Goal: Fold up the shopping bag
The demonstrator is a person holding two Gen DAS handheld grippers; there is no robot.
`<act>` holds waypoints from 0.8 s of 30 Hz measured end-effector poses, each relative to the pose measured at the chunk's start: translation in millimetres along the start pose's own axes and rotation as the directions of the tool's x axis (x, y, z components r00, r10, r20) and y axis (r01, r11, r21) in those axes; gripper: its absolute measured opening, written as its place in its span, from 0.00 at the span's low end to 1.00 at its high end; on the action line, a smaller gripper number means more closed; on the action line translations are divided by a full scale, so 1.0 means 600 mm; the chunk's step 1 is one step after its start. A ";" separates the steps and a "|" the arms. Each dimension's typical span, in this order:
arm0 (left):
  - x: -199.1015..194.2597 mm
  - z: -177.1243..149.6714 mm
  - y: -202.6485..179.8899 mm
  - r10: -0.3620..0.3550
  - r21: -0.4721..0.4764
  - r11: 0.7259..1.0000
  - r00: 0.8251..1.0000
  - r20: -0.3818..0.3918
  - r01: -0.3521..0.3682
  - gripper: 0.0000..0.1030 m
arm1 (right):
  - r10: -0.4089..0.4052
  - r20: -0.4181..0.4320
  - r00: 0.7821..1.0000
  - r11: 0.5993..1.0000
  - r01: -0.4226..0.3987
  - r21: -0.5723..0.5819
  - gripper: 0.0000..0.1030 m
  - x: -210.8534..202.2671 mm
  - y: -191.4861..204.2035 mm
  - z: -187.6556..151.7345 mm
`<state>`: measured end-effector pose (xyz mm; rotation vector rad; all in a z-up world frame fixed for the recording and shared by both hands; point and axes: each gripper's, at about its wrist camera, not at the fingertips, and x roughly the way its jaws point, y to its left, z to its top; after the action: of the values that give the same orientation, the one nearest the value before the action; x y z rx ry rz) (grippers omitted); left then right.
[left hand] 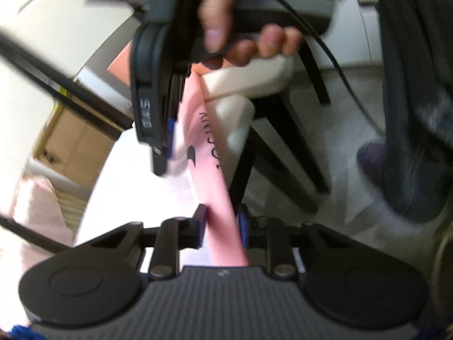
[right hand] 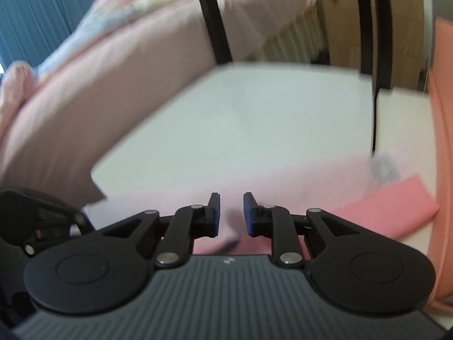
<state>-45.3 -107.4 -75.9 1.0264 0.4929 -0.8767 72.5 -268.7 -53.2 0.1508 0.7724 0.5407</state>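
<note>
The pink shopping bag [left hand: 218,198], printed with black letters, runs up the frame's centre as a folded strip. The left tool [left hand: 222,226] pinches it low down. The right tool [left hand: 167,147] grips its pale edge higher up.

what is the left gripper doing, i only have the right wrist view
Observer: The left gripper has a folded pink edge of the shopping bag between its pads, which press on it from both sides.
Operator: where does that edge go
Observer: It runs straight up the left wrist view to the right gripper, and black lettering shows on it.
Operator: what's beyond the bag
Observer: A chair with black legs stands on the floor just past it.
</note>
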 end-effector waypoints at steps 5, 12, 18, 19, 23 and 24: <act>-0.004 -0.005 0.072 -0.131 -0.279 0.950 0.990 0.050 0.139 0.13 | -0.008 0.212 0.977 1.000 0.013 -0.022 0.22 -0.056 0.005 0.023; 0.034 -0.049 0.176 -0.277 -0.702 0.665 0.957 0.083 0.253 0.12 | -0.028 0.268 0.963 0.988 0.068 -0.141 0.22 -0.071 0.023 0.024; 0.063 -0.076 0.211 -0.352 -0.818 0.504 0.931 0.098 0.277 0.12 | -0.011 0.165 0.986 0.975 0.047 -0.217 0.22 -0.031 0.035 0.006; 0.064 -0.079 0.214 -0.360 -0.827 0.487 0.927 0.104 0.281 0.12 | -0.004 0.157 0.988 0.971 0.041 -0.235 0.22 -0.025 0.038 0.003; 0.063 -0.089 0.225 -0.375 -0.847 0.446 0.920 0.116 0.288 0.12 | -0.001 0.143 0.990 0.957 0.042 -0.287 0.21 0.000 0.051 -0.003; 0.063 -0.090 0.227 -0.378 -0.848 0.443 0.918 0.118 0.291 0.12 | -0.011 0.140 0.990 0.953 0.053 -0.300 0.21 0.008 0.053 -0.004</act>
<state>89.7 -42.2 -56.1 0.0077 1.1113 -0.7727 60.5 -239.1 -47.4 -0.1085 0.5489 0.6051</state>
